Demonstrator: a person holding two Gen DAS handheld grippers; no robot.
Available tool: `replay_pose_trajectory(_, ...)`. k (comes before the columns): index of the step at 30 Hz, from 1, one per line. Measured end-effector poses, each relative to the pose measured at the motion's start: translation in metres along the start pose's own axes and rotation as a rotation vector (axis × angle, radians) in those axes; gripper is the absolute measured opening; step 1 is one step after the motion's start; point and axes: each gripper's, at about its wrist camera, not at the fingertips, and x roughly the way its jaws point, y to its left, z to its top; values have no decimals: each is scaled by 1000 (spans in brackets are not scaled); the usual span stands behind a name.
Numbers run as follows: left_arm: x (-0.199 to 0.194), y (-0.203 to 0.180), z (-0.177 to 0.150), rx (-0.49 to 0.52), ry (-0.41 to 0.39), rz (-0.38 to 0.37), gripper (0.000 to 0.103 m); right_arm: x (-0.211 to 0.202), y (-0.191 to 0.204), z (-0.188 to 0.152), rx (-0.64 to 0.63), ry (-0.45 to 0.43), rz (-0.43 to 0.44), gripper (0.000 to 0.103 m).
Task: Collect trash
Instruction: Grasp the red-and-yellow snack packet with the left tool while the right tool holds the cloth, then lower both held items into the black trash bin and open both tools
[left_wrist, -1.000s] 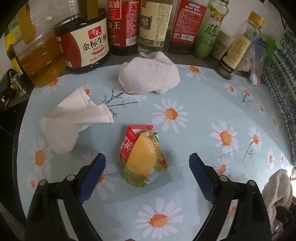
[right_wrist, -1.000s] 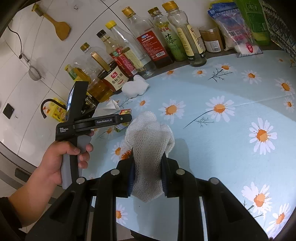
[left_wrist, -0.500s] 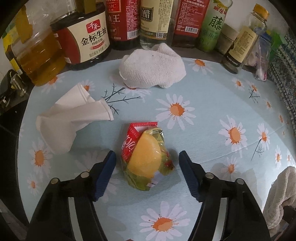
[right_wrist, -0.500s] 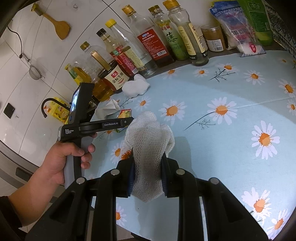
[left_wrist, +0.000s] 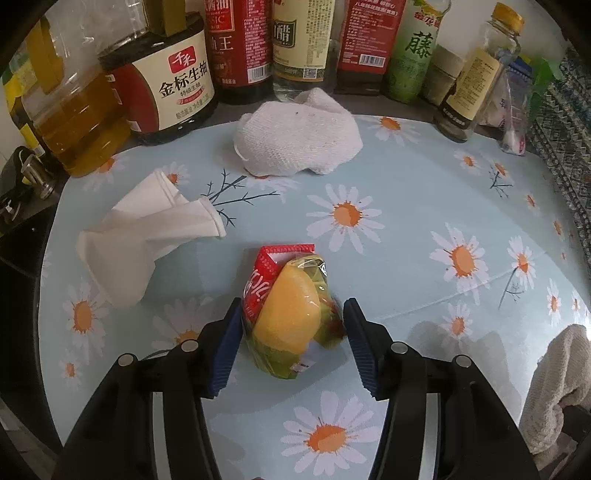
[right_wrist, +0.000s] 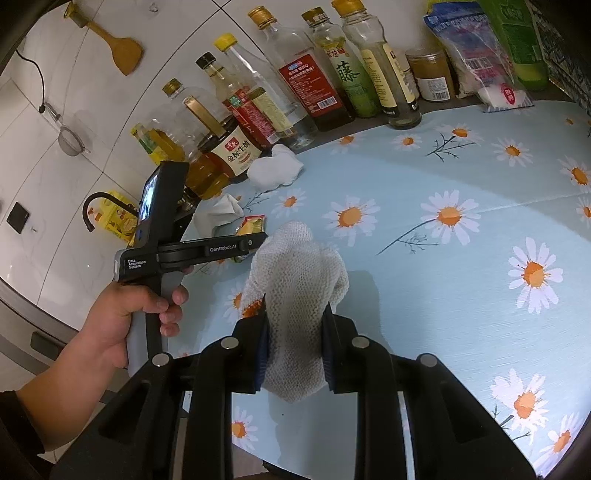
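A crumpled yellow and red snack wrapper (left_wrist: 288, 314) lies on the daisy tablecloth (left_wrist: 424, 221). My left gripper (left_wrist: 291, 332) straddles it, its blue pads (left_wrist: 227, 347) close on both sides, the left one touching the wrapper. A white paper tissue (left_wrist: 144, 240) lies to the wrapper's left, and a white knitted cloth (left_wrist: 299, 142) lies beyond it by the bottles. My right gripper (right_wrist: 295, 328) is shut on another white knitted cloth (right_wrist: 295, 273) and holds it above the table. The left gripper (right_wrist: 255, 242) and the wrapper (right_wrist: 253, 223) also show in the right wrist view.
A row of sauce and oil bottles (left_wrist: 177, 85) stands along the back of the table (right_wrist: 314, 81). Bags and a jar (right_wrist: 430, 74) stand at the back right. The table edge and a dark stove (left_wrist: 22, 206) lie to the left.
My left gripper has moved forward over the wrapper and its fingers have closed in around it. My right gripper still holds its cloth in about the same place.
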Motion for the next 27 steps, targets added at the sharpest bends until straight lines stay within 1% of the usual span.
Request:
replay_pose_trajectory(4, -15, 0, -7, 7, -24, -22, 52, 0, 7, -3, -5, -5, -5, 25)
replay_pose_trajectory(9, -40, 5, -24, 3, -51, -71, 52, 1, 19, -13, 3, -5, -16, 25)
replay_pose_trajectory(19, -92, 28, -89, -15, -95, -161, 52, 3, 61, -40, -30, 3, -34, 25)
replay_pose_trajectory(27, -118, 48, -139, -2, -92, -213, 52, 10, 94, -68, -49, 24, -54, 26)
